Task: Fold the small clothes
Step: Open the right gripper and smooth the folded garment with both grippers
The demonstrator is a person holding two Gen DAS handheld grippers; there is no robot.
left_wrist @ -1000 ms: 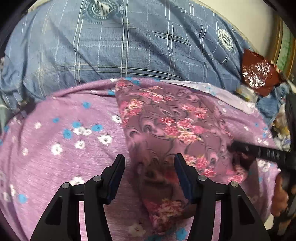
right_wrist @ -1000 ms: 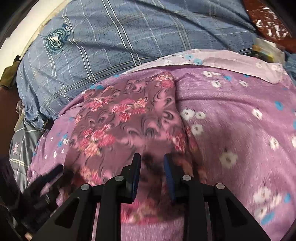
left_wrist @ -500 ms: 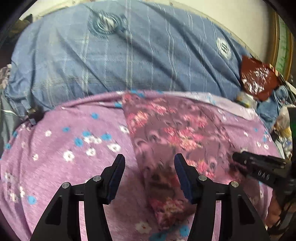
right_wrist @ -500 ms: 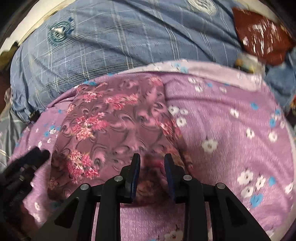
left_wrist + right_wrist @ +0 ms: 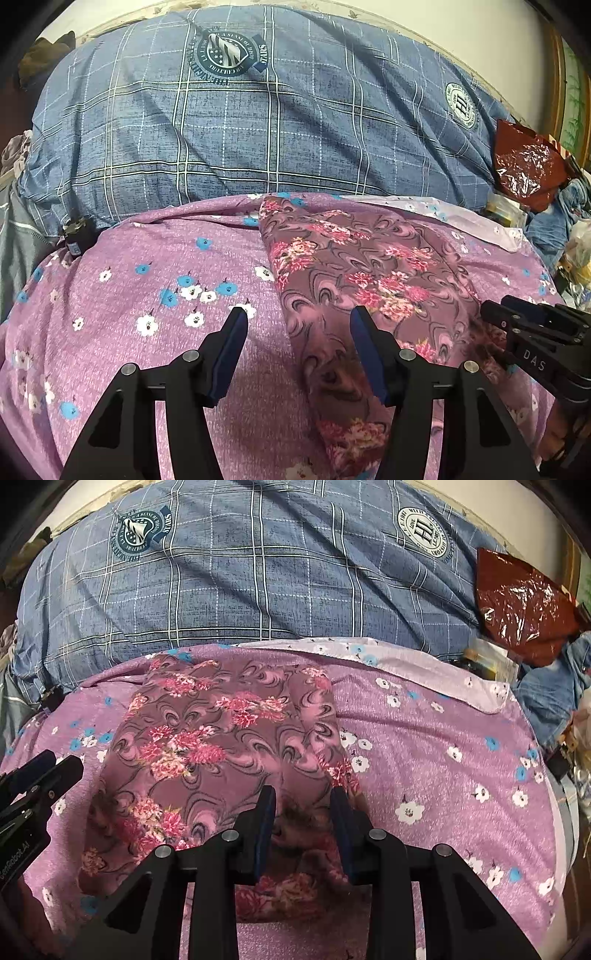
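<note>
A folded mauve garment [image 5: 369,266] with pink flowers and swirls lies flat on a purple flowered sheet [image 5: 147,295]. My left gripper [image 5: 297,314] hovers open over the garment's left edge, one finger above the sheet and one above the cloth, with nothing pinched. In the right wrist view the garment [image 5: 221,731] fills the middle. My right gripper [image 5: 302,793] is over its near right corner; its jaws are opening, and the cloth lies under the gap without the pads pressing on it. Each gripper shows in the other's view: the right gripper [image 5: 498,304] and the left gripper [image 5: 59,762].
A big blue plaid pillow [image 5: 258,129] rises behind the sheet. At the far right lie a crinkled red foil bag [image 5: 517,602], blue denim cloth [image 5: 554,690] and small clutter. The sheet [image 5: 443,775] spreads right of the garment.
Both grippers have drawn back from the garment, and more of the pillow shows. The right gripper has turned and its jaws stand a little wider. The garment stays flat on the sheet.
</note>
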